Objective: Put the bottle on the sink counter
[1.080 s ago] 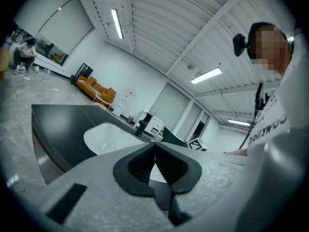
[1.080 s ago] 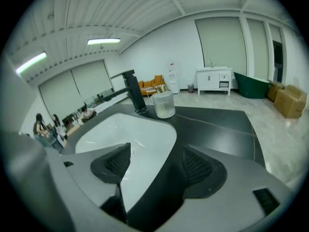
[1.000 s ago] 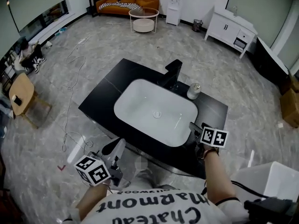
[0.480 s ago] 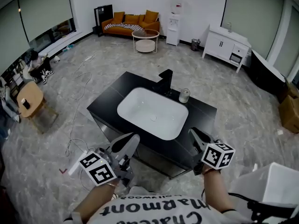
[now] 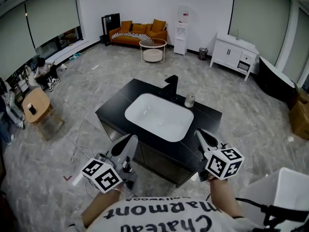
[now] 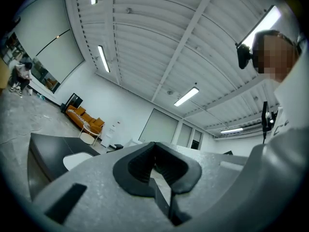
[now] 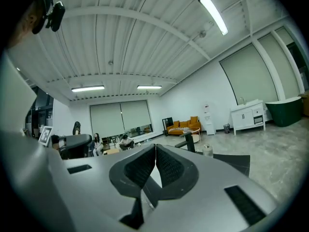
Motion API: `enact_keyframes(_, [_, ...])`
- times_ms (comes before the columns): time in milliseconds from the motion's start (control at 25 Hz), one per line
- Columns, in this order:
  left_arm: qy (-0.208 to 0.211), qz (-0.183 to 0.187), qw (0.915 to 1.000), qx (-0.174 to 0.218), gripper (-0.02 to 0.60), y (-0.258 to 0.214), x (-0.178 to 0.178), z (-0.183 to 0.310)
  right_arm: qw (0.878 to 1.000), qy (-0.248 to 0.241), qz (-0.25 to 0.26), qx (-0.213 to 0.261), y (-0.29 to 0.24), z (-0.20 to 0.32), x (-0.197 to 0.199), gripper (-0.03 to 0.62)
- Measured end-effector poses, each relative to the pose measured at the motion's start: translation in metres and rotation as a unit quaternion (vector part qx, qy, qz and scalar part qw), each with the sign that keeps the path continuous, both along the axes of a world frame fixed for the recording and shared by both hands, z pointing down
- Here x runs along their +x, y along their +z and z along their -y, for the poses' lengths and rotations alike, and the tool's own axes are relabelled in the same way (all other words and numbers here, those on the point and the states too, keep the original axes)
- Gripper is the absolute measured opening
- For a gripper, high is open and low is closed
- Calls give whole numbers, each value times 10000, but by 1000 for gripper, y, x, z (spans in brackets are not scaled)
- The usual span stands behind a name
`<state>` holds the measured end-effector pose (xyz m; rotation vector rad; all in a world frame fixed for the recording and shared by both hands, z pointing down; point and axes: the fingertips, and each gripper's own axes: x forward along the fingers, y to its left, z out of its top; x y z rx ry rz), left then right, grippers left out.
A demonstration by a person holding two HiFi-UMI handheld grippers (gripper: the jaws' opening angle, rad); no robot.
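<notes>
Bright ceiling strip lights (image 7: 212, 13), fisheye-warped dark edges

The bottle (image 5: 189, 99) shows too small for any label; the white box (image 5: 282, 192) runs off the lower right edge

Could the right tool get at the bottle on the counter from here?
Probably yes: nothing stands between the right tool and the bottle beside the tap, though its jaws have just closed empty and must reopen.

Grey marble floor (image 5: 72, 105), orange sofa (image 5: 140, 33), white cabinet (image 5: 235, 53), white walls (image 5: 140, 4)
</notes>
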<state>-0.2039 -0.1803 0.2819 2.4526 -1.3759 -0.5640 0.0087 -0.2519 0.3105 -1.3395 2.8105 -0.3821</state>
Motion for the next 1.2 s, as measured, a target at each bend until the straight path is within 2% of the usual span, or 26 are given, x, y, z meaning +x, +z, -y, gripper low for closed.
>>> enact_keyframes(320, [116,-110,9999,16,15,1,5,-47,9996,67,-246,-132,13,-53,5,14])
enact_keyframes(640, [388,156,9990,-169,15,17,13,-121,9985,282,-320,-335,25,-124,17,14])
enact_keyframes(960, [388,200,9987,-277,15,21,10,-179,9968,366,-533,-471,29,-170,21,14])
enact_keyframes(1200, [159,101,9994,-291,15,25,-1,-212,9963,237,-637,-532,34,-198,15,14])
